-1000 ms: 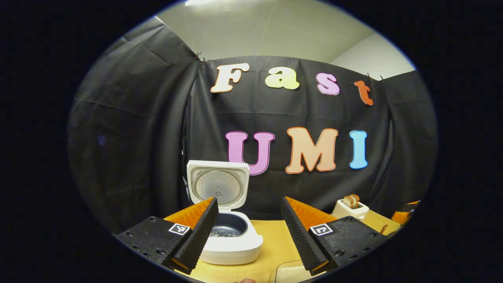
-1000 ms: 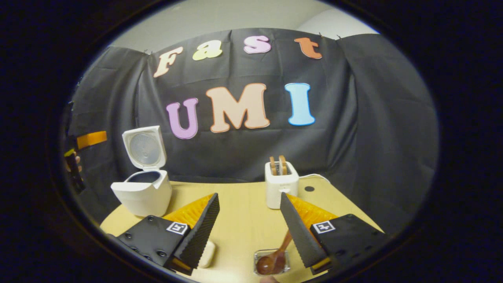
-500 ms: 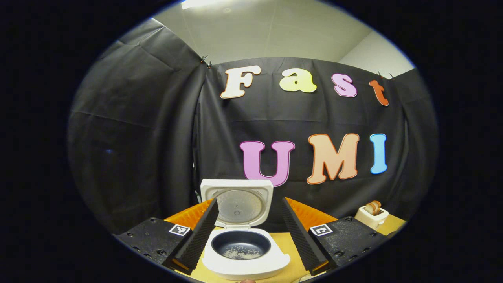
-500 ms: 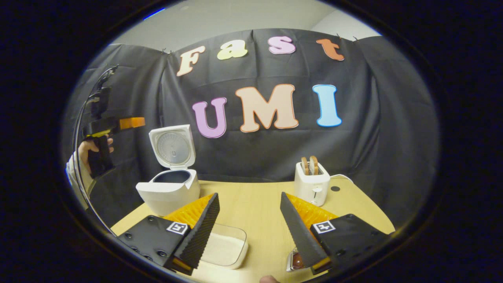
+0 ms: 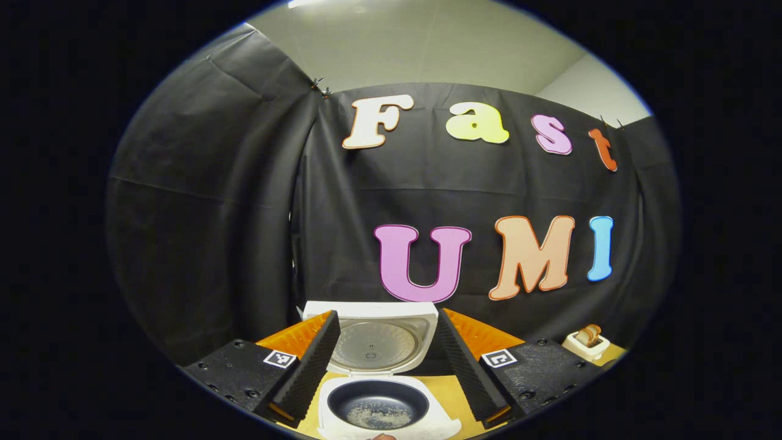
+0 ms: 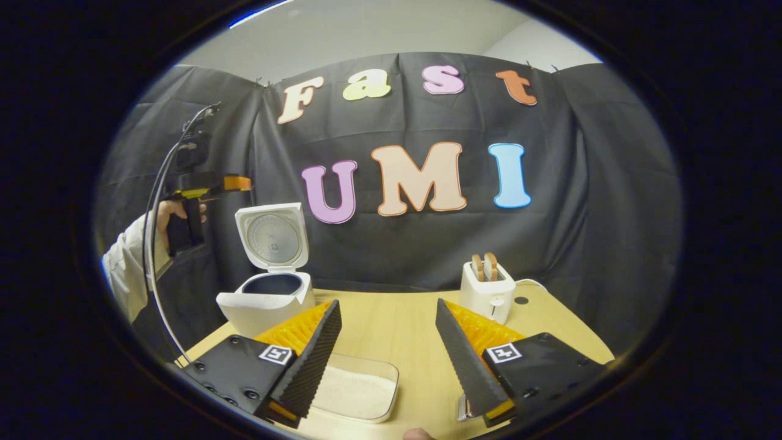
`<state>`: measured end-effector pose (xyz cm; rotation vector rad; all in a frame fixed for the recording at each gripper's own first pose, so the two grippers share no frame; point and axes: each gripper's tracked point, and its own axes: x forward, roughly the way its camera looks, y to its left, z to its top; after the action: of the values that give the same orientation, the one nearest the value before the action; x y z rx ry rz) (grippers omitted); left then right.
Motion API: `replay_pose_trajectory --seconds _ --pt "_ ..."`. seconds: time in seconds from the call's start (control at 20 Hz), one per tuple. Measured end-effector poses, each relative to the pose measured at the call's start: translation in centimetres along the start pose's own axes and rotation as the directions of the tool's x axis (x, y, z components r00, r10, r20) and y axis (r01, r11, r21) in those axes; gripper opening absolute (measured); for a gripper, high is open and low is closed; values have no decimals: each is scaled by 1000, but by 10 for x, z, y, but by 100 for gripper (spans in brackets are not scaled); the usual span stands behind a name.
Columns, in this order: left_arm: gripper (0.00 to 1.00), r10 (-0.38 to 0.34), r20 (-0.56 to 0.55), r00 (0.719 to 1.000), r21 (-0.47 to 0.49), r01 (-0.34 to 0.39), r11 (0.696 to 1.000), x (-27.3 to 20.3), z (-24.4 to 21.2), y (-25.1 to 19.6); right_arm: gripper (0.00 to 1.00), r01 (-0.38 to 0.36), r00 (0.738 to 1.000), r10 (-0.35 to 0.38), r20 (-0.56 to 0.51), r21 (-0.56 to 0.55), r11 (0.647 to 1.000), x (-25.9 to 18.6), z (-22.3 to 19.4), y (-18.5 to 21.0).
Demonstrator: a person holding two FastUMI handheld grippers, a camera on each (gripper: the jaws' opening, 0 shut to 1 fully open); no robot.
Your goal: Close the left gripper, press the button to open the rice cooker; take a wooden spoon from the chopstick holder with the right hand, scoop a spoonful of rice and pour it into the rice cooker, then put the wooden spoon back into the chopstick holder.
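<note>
Rice cooker (image 5: 382,391) sits open before us, grains in its pot; our left gripper (image 5: 386,373) and right gripper (image 6: 388,366) both gape, holding nothing.

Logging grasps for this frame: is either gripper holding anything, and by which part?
Nothing is held. The left gripper and the right gripper are both open, with nothing between their fingers.

I'm working in a staged recording booth: black cloth wall (image 6: 586,201), a wooden table (image 6: 397,330), rice cooker (image 6: 269,293) and toaster (image 6: 487,290) as kitchen props.
</note>
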<state>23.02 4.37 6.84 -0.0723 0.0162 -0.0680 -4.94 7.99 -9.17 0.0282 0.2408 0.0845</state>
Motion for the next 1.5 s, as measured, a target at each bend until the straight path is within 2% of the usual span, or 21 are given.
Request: replay_pose_trajectory --seconds 0.1,0.3,0.4,0.45,0.85,0.95,1.05,1.1,1.25,1.5 --pt "92 8 -3 1000 -5 -8 1000 24 5 8 97 16 1000 -16 0 -8 1000 -1 1 1" --pt "91 28 -18 999 68 -26 997 69 6 24 99 49 999 -49 -10 -12 999 -3 -4 1" --pt "94 44 -30 999 49 -42 998 90 2 31 99 65 998 -65 -19 -9 998 -5 -7 0" --pt "91 47 -36 998 38 -46 998 100 0 34 99 74 997 -74 -21 -13 997 -7 -8 -1" --pt "93 81 -144 986 59 -74 996 180 -40 49 99 136 989 -138 -46 -43 990 -15 -19 -11" --pt "93 90 -190 978 78 -76 994 186 -56 51 99 147 988 -149 -50 -41 988 -16 -21 -14" --pt "94 99 -235 967 57 -88 994 181 -72 50 99 151 987 -153 -50 -37 988 -15 -21 -17" --pt "92 98 -220 970 58 -87 995 182 -70 50 99 149 987 -151 -49 -35 988 -14 -20 -18" --pt "95 93 -235 967 35 -87 996 169 -70 45 99 129 990 -130 -46 -30 991 -10 -18 -17" --pt "94 105 -237 966 71 -91 993 136 -75 38 99 76 996 -77 -41 -18 997 -1 -14 -16"
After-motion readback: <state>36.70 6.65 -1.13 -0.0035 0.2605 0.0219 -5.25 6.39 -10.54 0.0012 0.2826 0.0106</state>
